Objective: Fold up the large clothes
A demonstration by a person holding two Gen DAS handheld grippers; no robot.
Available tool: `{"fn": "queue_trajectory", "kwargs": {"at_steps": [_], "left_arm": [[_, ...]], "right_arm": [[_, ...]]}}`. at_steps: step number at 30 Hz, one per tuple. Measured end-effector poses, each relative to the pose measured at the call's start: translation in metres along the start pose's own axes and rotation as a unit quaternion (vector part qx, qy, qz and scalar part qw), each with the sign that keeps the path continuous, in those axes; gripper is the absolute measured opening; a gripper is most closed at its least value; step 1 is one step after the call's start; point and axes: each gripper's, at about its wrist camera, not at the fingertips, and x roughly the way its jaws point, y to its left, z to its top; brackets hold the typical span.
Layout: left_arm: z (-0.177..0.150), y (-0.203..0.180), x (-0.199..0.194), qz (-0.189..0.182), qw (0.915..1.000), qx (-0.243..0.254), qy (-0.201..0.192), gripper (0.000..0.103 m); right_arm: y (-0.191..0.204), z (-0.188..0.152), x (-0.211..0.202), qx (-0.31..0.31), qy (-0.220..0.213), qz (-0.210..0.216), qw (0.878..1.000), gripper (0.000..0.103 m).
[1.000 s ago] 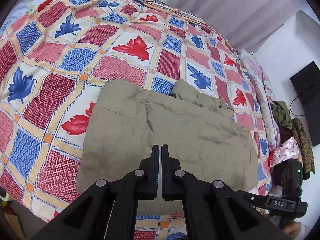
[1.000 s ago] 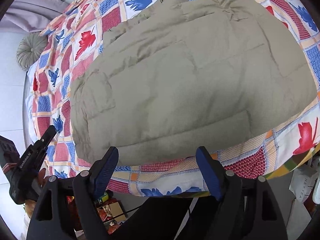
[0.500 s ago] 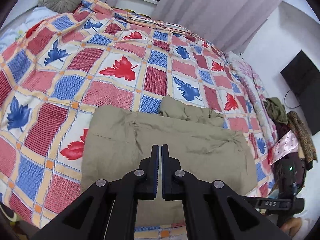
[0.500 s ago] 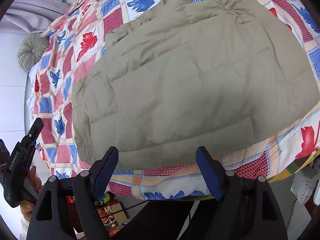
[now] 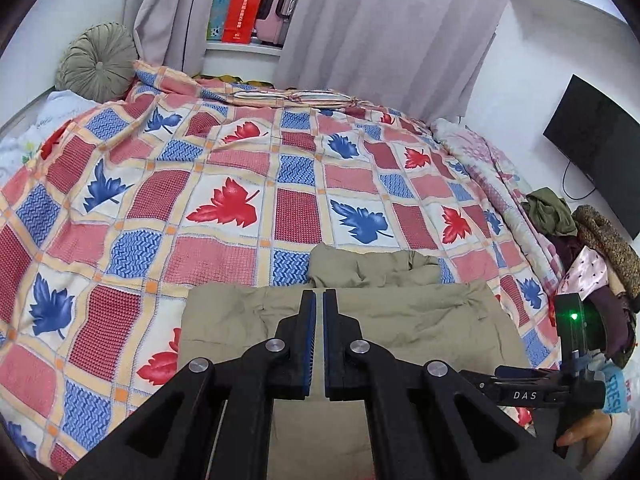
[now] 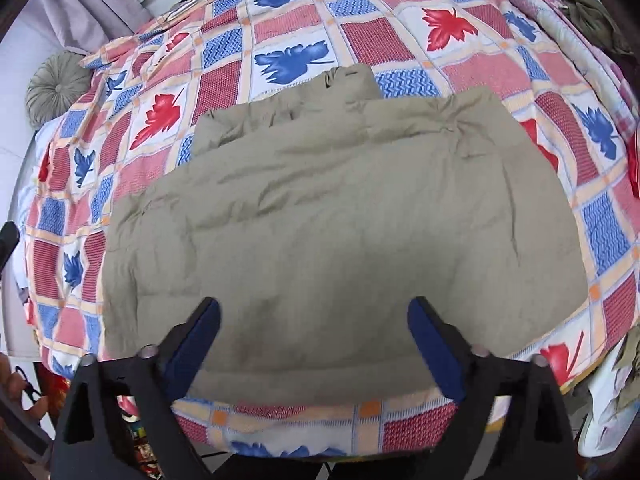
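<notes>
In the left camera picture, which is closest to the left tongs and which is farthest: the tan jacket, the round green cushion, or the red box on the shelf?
1. Jacket: right under the shut left tongs, on the bed's near edge.
2. Cushion: far left, at the head of the bed.
3. Red box: on the shelf past the bed, between the curtains.

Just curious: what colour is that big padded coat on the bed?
The coat is plain khaki-beige; the right wrist view shows it best.

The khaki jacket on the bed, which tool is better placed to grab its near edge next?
Probably the right tool: it is open above the khaki jacket near its front hem. The left tool is shut.
</notes>
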Motion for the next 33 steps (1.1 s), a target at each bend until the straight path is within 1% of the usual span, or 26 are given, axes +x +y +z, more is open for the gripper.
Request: {"fn": "queue_trajectory", "kwargs": {"at_steps": [2,4,5,6,7,8,9,10,11,13,14,16,18,19,20,21,22,27,28,31,33], "left_arm": [[0.0,0.001,-0.001,0.0,0.9999,-0.011,0.001,0.002],[0.0,0.003,-0.002,-0.012,0.9995,-0.028,0.002,0.004],[-0.001,0.004,-0.004,-0.028,0.9987,-0.041,-0.003,0.045],[-0.001,0.005,-0.005,-0.054,0.9971,-0.053,0.001,0.096],[-0.003,0.004,0.0,-0.077,0.9951,-0.062,-0.003,0.103],[-0.004,0.005,0.005,-0.094,0.9921,-0.081,-0.022,0.103],[-0.004,0.006,0.01,-0.112,0.9879,-0.104,-0.028,0.103],[-0.002,0.006,0.017,-0.116,0.9853,-0.121,-0.033,0.103],[0.0,0.003,0.025,-0.102,0.9867,-0.12,-0.039,0.103],[0.001,-0.003,0.046,-0.089,0.9898,-0.101,-0.047,0.103],[0.001,-0.006,0.056,-0.077,0.9919,-0.091,-0.044,0.103],[-0.001,-0.012,0.083,-0.055,0.9963,-0.062,-0.018,0.103],[-0.005,-0.014,0.113,-0.026,0.9986,-0.04,0.024,0.103],[-0.01,-0.014,0.13,-0.012,0.9983,-0.031,0.049,0.103],[-0.014,-0.012,0.141,0.026,0.9961,-0.026,0.081,0.103],[-0.018,-0.009,0.152,0.034,0.9948,-0.025,0.092,0.103],[-0.022,-0.005,0.165,0.044,0.9937,-0.029,0.1,0.103],[-0.027,0.01,0.2,0.067,0.9904,-0.037,0.115,0.103],[-0.027,0.014,0.208,0.075,0.989,-0.037,0.122,0.103],[-0.032,0.03,0.234,0.075,0.9837,-0.054,0.155,0.103],[-0.028,0.035,0.236,0.098,0.9809,-0.056,0.159,0.103]], "right_arm": [[-0.002,0.003,0.003,0.004,0.001,0.007,1.0,0.102],[-0.004,0.004,0.006,0.006,0.0,0.012,1.0,0.102],[-0.004,0.004,0.008,0.005,-0.001,0.012,1.0,0.102],[-0.004,0.003,0.01,0.004,-0.003,0.011,1.0,0.102],[-0.004,0.002,0.011,0.003,-0.006,0.01,1.0,0.102],[-0.004,0.002,0.011,0.002,-0.012,0.01,1.0,0.102],[-0.003,0.003,0.011,0.001,-0.02,0.008,1.0,0.102],[-0.002,0.003,0.011,-0.001,-0.029,0.004,1.0,0.102],[-0.002,0.004,0.01,-0.003,-0.036,0.001,0.999,0.102],[-0.001,0.007,0.011,-0.006,-0.043,0.005,0.999,0.102],[-0.001,0.009,0.012,-0.007,-0.044,0.007,0.999,0.102],[-0.001,0.012,0.014,-0.005,-0.043,0.015,0.999,0.102],[-0.001,0.015,0.016,-0.001,-0.041,0.025,0.999,0.102],[-0.001,0.015,0.017,0.001,-0.041,0.03,0.999,0.102],[-0.001,0.016,0.018,0.002,-0.04,0.033,0.999,0.102],[-0.001,0.016,0.019,0.003,-0.038,0.036,0.999,0.102],[-0.001,0.015,0.021,0.004,-0.035,0.039,0.999,0.102],[-0.002,0.012,0.024,0.01,-0.023,0.047,0.999,0.102],[-0.002,0.011,0.024,0.011,-0.021,0.047,0.999,0.102],[0.0,0.01,0.025,0.008,-0.014,0.048,0.999,0.102],[0.0,0.01,0.025,0.007,-0.009,0.05,0.999,0.102]]}}
